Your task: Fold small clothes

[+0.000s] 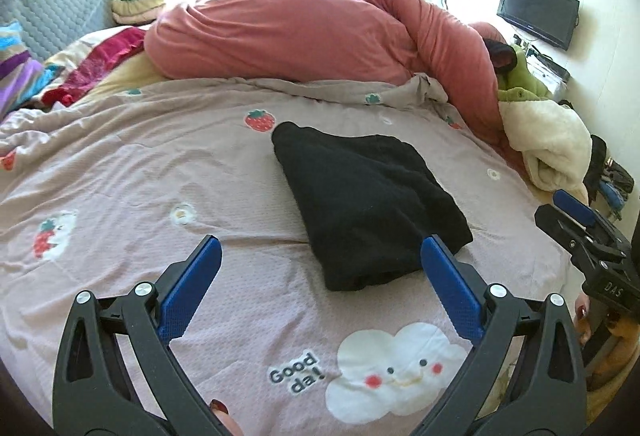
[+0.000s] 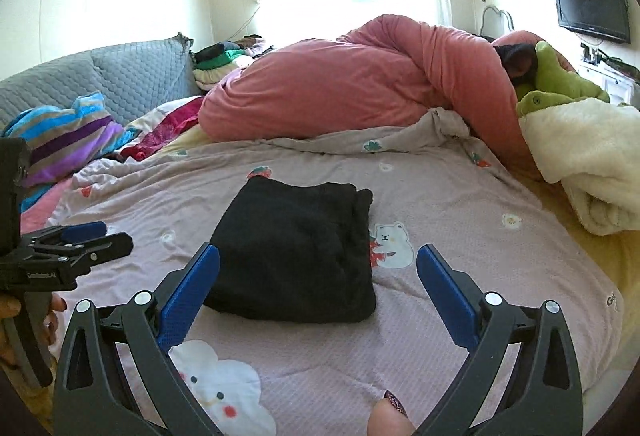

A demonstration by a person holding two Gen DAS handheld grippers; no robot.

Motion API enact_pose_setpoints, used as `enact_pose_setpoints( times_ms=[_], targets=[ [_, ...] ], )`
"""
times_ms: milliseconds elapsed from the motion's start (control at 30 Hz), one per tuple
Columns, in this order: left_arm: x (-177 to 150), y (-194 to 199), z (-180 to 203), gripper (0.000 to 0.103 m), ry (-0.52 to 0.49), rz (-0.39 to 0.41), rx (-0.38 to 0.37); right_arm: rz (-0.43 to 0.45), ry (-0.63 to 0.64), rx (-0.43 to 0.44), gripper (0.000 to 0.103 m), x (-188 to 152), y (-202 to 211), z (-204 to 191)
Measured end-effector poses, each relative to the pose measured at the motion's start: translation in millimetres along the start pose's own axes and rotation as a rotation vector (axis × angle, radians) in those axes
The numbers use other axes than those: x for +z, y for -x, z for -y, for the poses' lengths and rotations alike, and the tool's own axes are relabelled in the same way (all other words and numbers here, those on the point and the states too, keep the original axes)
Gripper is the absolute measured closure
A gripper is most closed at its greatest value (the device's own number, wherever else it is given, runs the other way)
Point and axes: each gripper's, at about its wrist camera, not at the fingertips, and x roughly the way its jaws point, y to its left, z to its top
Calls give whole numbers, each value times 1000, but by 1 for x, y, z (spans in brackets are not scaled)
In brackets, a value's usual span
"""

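Black garment lying folded into a compact bundle on the pink bedspread, about the middle of the bed, with flat bedspread on every side of it. Left gripper wide open and holding nothing, raised above the near edge of the bundle; right blue pad overlapping the near right corner of the cloth in the view, but contact impossible to confirm. Right gripper also spread fully and empty, hanging over the near side of the same bundle, left pad over its near left corner. Each gripper visible at the edge of the other camera, so both placed side by side, probably because the fold needed two corners held together. Open empty jaws and the tidy shape suggest this piece finished and let go. Pink quilt heaped at the far side, white fleece blanket at the far right, striped cloth at the far left, likely pushed away to keep a working space.
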Motion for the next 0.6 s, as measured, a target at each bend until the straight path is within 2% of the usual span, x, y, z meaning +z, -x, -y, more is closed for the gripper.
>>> enact_pose_setpoints(
  times_ms=[600],
  targets=[
    [-43,18,-15,9,12,0,52,-11,29,-21,5,-35,20,-35]
  ],
)
